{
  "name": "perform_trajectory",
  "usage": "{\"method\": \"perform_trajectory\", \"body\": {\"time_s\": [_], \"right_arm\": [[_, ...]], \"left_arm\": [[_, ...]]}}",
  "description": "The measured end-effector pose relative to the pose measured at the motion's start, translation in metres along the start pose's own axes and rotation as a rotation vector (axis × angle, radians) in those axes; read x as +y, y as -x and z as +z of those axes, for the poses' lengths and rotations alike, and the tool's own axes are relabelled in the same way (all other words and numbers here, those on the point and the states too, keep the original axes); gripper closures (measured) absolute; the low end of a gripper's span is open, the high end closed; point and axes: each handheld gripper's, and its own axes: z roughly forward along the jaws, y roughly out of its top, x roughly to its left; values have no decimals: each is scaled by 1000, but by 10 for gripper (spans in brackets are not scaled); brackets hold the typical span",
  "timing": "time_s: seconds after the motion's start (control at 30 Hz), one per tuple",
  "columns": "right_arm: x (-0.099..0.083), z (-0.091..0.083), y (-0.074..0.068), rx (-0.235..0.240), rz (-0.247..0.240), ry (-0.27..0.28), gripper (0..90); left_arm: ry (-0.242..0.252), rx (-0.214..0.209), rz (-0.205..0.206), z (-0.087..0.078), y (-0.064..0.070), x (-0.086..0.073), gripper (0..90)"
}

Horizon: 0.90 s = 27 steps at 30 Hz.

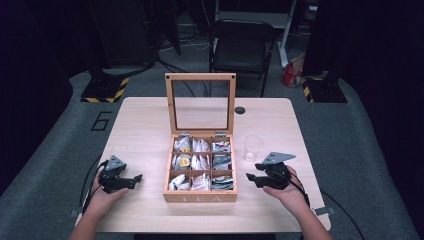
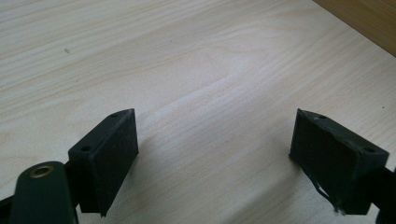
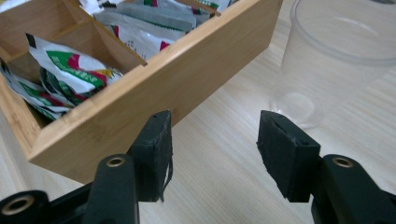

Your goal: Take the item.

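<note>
Sitting at the middle of a pale wooden table (image 1: 145, 125) is a bamboo tea box (image 1: 200, 197), its front wall marked "TEA" in light letters. Lid (image 1: 200, 102): glass pane in a wooden frame, standing upright at the back edge. Interior: nine compartments in three rows, each holding tea bags (image 1: 200, 161) in paper sachets, mostly white and silver, some with green and red print; the print is too small to read.

Clear plastic cup (image 1: 253, 147): upright, just beside the box's right wall.

Left gripper (image 1: 134, 179): held in the person's left hand (image 1: 102, 197), resting low on the table to the left of the box, jaws spread wide with bare wood between them.

Right gripper (image 1: 252, 178): held in the right hand (image 1: 287, 192), to the right of the box and near the cup, jaws parted and holding nothing. Its own view places the box's corner ahead on the left and the cup on the right.

Floor: a painted "6" (image 1: 101, 121) left of the table, and a black chair (image 1: 242, 47) beyond it.
</note>
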Motion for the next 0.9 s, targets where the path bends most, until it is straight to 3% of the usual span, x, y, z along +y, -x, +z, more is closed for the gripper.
{"method": "perform_trajectory", "body": {"time_s": [0.23, 0.57, 0.9], "right_arm": [[10, -5, -2, -12, 5, 21, 435], [22, -7, -1, 9, 1, 37, 410], [41, -9, -6, 37, -44, 48, 418]], "left_arm": [[-13, -3, 2, -1, 0, 0, 147], [-12, -2, 2, -1, 0, 0, 147], [-11, -2, 2, -1, 0, 0, 147]]}}
